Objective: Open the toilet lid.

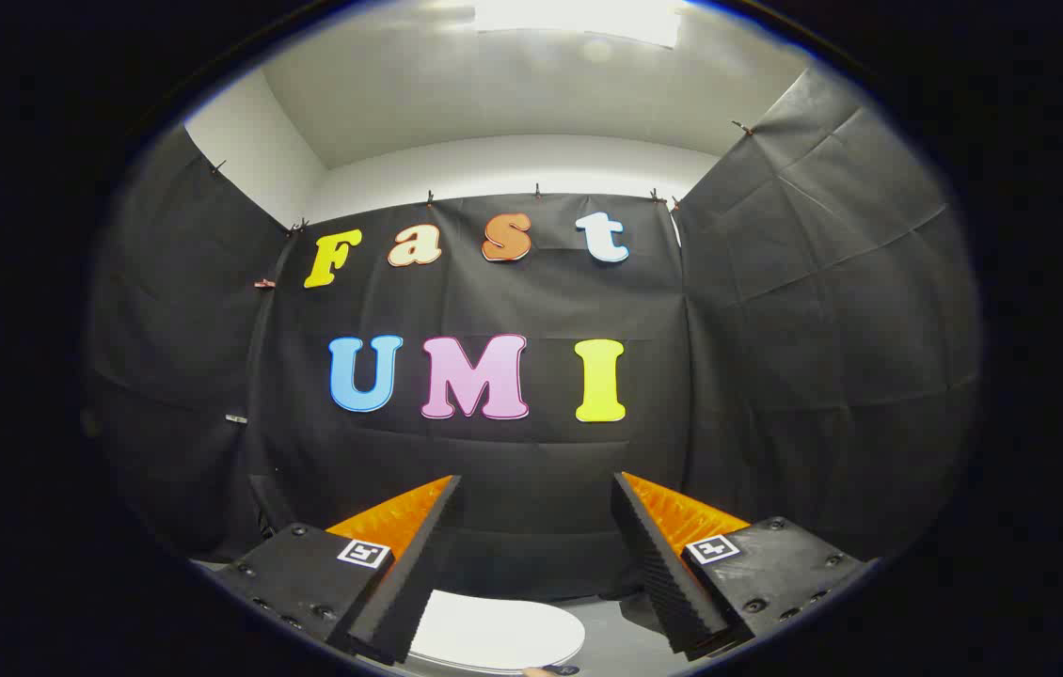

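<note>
The toilet lid is a flat white oval lying closed, low down between my two fingers and below them. My gripper is open, held up above the lid and pointing at the booth's back wall. Its fingers are black ribbed wedges with orange sides, set wide apart with nothing between them. Only the lid's front part shows; the rest of the toilet is hidden under the fingers.
Black cloth walls close in ahead and on both sides. A grey floor strip shows beside the lid. A white ceiling with a bright light panel is overhead.
</note>
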`<state>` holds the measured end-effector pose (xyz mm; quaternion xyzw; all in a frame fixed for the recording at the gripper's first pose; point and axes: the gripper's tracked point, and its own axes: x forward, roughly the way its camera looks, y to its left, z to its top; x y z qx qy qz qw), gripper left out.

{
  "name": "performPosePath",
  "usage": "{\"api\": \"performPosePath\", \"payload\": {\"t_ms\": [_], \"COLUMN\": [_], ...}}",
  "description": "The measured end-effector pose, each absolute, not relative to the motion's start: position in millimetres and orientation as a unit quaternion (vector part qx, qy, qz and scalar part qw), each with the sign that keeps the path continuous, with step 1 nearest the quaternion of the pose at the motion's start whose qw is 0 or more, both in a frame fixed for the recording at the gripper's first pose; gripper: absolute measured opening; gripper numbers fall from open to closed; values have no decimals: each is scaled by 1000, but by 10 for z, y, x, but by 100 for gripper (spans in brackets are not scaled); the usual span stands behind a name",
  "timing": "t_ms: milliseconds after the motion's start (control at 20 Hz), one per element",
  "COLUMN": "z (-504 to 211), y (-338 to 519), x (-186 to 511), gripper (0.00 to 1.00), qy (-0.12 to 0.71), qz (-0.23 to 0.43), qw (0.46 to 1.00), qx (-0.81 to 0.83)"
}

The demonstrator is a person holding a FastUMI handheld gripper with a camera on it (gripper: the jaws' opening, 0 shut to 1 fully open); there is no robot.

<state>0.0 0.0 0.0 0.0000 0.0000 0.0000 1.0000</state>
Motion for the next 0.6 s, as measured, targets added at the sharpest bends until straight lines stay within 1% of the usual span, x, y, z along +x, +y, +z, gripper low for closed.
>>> {"api": "performPosePath", "payload": {"t_ms": [600], "z": [58], "y": [1], "x": [-15], "gripper": [98], "qy": [-6], "qz": [3], "qw": [1000], "qx": [0]}}
